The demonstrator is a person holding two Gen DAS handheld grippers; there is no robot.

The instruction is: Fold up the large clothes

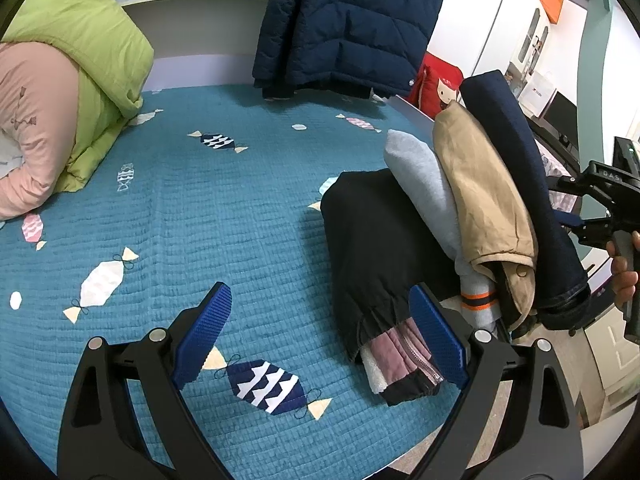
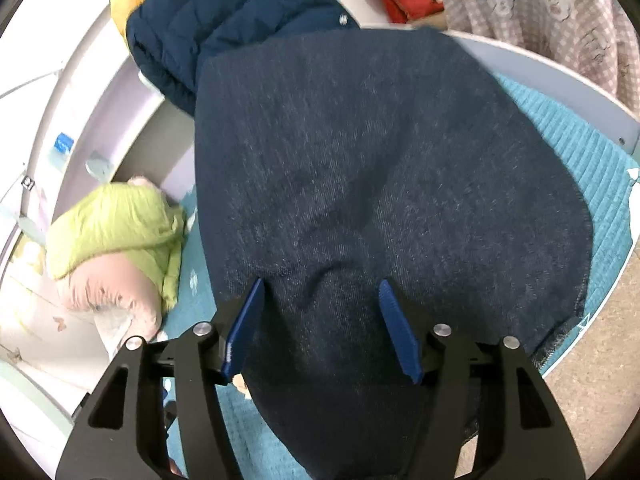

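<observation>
From the left wrist camera, the left claw (image 1: 320,340) hangs with its two blue ribbed pads spread wide apart and nothing between them, above a bed covered by a teal quilt (image 1: 208,208) printed with candy shapes. To its right, at the near right edge of the bed, sits a stack of folded clothes: a black padded garment (image 1: 372,236) at the bottom with a pink lining and zipper showing at its near end, a grey sweatshirt (image 1: 420,184) with an orange-striped cuff leaning on it, then a tan garment (image 1: 484,192), and a dark denim piece (image 1: 524,168) on the outer right side. At the far right edge a hand (image 1: 624,272) grips the black handle of the other tool. A navy puffer jacket (image 1: 344,24) hangs at the head of the bed, a green puffer jacket (image 1: 92,64) and a pink garment (image 1: 36,120) lie heaped at the left, and a red cushion (image 1: 436,84) shows beyond the stack. From the right wrist camera, slightly blurred, the right claw (image 2: 322,330) is held over the folded dark denim piece (image 2: 380,184), which fills most of the view; its blue pads stand apart with denim lying between them, and they appear not to be pressing on it, so the claw reads as open. The navy puffer jacket (image 2: 232,20) is at the top, the green puffer jacket (image 2: 116,224) at the left, the teal quilt (image 2: 580,152) at the right, and a checked cloth (image 2: 552,20) at upper right.
</observation>
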